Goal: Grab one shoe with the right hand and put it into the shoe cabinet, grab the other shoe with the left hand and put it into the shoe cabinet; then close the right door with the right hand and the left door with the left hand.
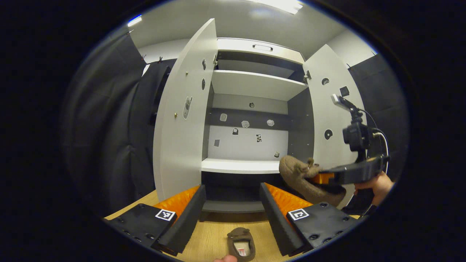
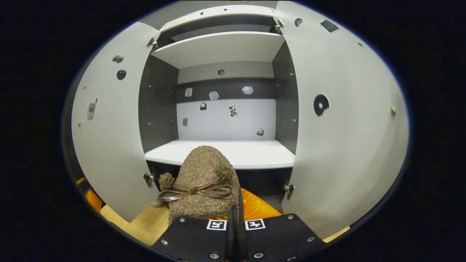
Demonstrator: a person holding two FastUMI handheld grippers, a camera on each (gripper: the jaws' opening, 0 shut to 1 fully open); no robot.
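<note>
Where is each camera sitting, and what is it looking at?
Left gripper view: rides on the left gripper, low over the wooden floor, facing the open shoe cabinet; its own two fingers spread wide, a shoe on the floor between them, and the right gripper carrying a shoe, with a hand.
Right gripper view: rides on the right gripper, facing the cabinet's lower shelf; its fingers pinch the fuzzy shoe.
Both share the cabinet, both open doors, the held shoe.
</note>
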